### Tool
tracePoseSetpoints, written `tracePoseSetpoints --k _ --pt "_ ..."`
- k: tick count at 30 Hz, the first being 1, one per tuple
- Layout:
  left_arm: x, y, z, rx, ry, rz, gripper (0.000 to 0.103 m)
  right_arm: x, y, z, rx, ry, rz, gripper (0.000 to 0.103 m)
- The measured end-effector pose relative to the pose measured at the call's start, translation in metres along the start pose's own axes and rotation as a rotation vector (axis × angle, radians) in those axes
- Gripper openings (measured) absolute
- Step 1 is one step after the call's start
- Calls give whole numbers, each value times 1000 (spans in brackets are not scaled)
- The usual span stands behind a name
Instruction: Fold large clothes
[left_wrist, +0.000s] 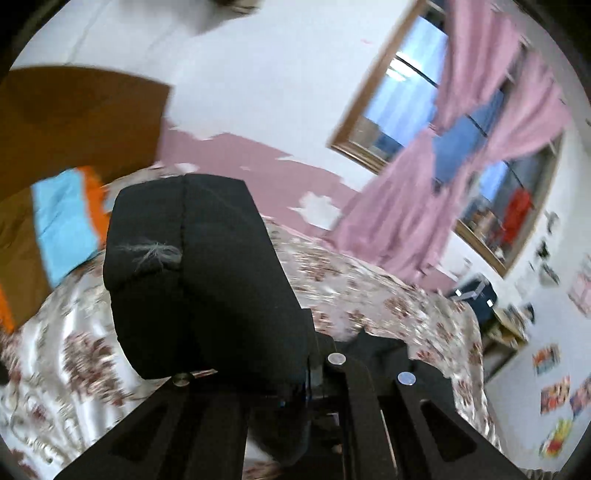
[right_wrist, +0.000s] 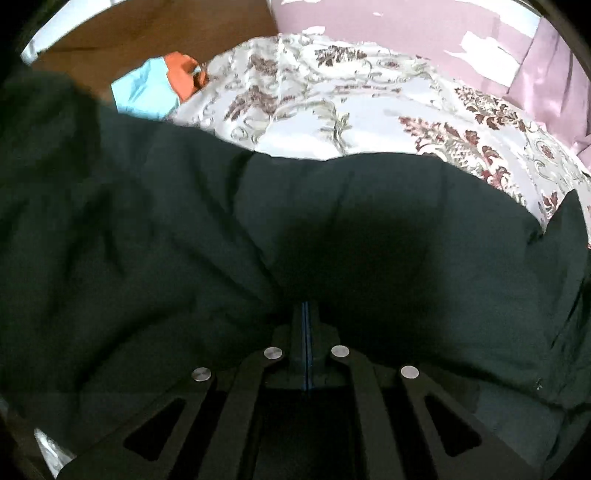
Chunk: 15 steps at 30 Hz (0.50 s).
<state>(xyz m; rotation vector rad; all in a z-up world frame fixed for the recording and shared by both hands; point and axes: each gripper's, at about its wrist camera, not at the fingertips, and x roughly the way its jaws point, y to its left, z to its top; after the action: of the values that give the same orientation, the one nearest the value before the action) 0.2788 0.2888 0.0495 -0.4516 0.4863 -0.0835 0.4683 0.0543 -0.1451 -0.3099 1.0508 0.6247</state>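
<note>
**Both grippers clamped on dark garment above the bed**

We note the left gripper (left_wrist: 314, 369) raised and tilted, its view taking in the room. Its jaws are pinching a bunched fold of the dark garment (left_wrist: 199, 273), which stands up in front of the camera as a thick black lump; a small tuft of grey lint sits on its left face. Behind the lump we see the floral bedspread (left_wrist: 388, 295), blurred in this view.

The right gripper (right_wrist: 307, 332) has its jaws pressed together, with the dark garment (right_wrist: 184, 240) gathered right at the tips and billowing to both sides, so we read them as pinching cloth. From this view the garment fills the lower and left part of the frame and lies spread over the floral bedspread (right_wrist: 332, 96), whose far part is uncovered.

Other items: a blue and orange cloth (right_wrist: 159, 88) at the far left edge of the bed, against the brown headboard (left_wrist: 74, 122). Pink curtain (left_wrist: 461, 166) hangs across a wood-framed window (left_wrist: 406, 96). Small pictures (left_wrist: 554, 395) are on the white wall at right.
</note>
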Motion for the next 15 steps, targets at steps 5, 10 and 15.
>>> tracePoseSetpoints --k 5,10,15 --pt "28 -71 5 63 30 -89 6 -12 -31 -5 172 -35 189 3" --pt "63 -134 -6 116 70 -169 6 -69 -88 -40 301 -144 291 3" --pt "100 -185 -27 124 128 -243 6 -109 -153 -94 359 -156 219 3"
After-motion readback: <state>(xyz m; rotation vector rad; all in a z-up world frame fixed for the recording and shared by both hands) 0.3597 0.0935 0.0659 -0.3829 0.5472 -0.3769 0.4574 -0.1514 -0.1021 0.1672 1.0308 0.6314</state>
